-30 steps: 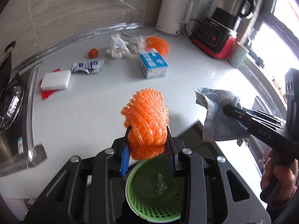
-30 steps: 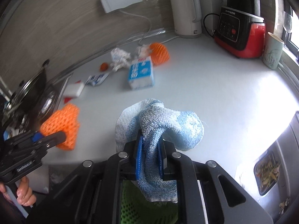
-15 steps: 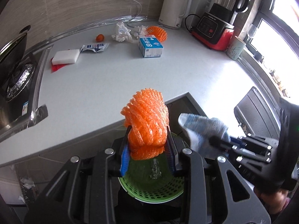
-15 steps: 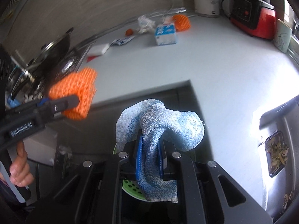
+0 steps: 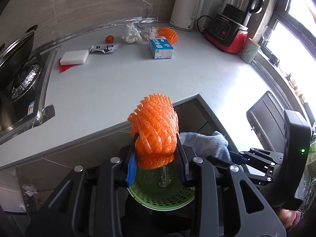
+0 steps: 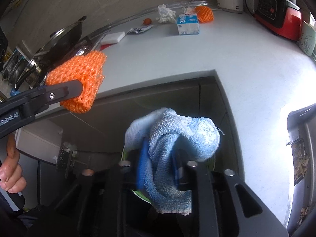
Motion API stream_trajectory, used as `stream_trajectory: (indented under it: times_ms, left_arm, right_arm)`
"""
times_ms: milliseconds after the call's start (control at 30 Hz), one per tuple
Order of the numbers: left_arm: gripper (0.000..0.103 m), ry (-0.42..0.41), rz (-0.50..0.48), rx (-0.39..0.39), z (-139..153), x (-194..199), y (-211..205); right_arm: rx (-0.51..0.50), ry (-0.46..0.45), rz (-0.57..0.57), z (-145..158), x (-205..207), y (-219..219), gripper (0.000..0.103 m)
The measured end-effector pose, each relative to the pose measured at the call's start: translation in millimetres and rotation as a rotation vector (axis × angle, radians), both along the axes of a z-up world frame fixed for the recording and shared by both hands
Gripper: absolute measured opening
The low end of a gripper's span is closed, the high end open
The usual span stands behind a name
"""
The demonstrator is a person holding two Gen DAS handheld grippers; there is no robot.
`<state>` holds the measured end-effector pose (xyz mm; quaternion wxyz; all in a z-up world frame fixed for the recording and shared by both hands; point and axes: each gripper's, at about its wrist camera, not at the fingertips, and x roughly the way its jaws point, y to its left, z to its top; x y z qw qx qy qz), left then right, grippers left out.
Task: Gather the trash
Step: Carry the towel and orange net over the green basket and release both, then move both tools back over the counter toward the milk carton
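Behind us the white counter runs along a tiled wall, with a kettle, a red blender, a milk carton, a white sponge and crumpled paper well apart from us. Below the counter's edge we see a green basket. Our left gripper is clamped on an orange foam net, held above the basket. Our right gripper, just beside it, has just been opening its jaws; a blue cloth sits between them over the basket, and the blur hides whether the pads touch it.
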<state>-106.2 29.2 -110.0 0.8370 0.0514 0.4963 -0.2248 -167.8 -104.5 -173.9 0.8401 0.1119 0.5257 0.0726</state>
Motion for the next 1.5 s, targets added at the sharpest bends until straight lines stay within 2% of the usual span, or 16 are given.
stream_trajectory:
  times_ms: [33,167,267,333,533,700,800,867,1067,1167,1300,1367,1500]
  left_arm:
    - [0.032,0.001,0.0,0.002,-1,0,0]
    - [0.032,0.018,-0.003,0.009,-5,-1,2]
    - [0.033,0.037,-0.028,0.025,-11,-3,-1]
    - [0.033,0.049,-0.064,0.046,-17,-6,-7]
    - [0.034,0.124,-0.16,0.039,-40,-17,-24]
    - [0.036,0.192,-0.209,0.005,-57,-25,-39]
    - [0.05,0.226,-0.229,0.01,-67,-27,-48]
    - [0.068,0.239,-0.227,0.02,-73,-28,-53]
    - [0.079,0.222,-0.215,0.029,-69,-27,-54]
    - [0.084,0.197,-0.185,0.022,-59,-22,-49]
    - [0.087,0.118,-0.131,0.01,-38,-18,-36]
    - [0.093,0.076,-0.101,-0.004,-24,-15,-28]
    - [0.095,0.012,-0.047,-0.029,-1,-7,-11]
  right_arm:
    - [0.002,0.005,-0.002,-1,2,0,0.042]
    - [-0.001,-0.004,-0.01,2,2,-1,0.044]
    - [-0.026,-0.027,-0.031,11,0,-6,0.059]
    - [-0.054,-0.042,-0.057,18,-2,-13,0.073]
    - [-0.129,-0.095,-0.17,40,-12,-43,0.096]
    - [-0.149,-0.118,-0.236,52,-22,-65,0.098]
    - [-0.151,-0.119,-0.259,53,-26,-73,0.098]
    - [-0.147,-0.118,-0.269,54,-29,-77,0.098]
    - [-0.147,-0.112,-0.271,52,-30,-80,0.098]
    - [-0.144,-0.113,-0.27,53,-28,-80,0.098]
    - [-0.146,-0.122,-0.267,57,-23,-77,0.101]
    - [-0.143,-0.132,-0.265,61,-21,-77,0.101]
    - [-0.136,-0.152,-0.255,69,-12,-74,0.101]
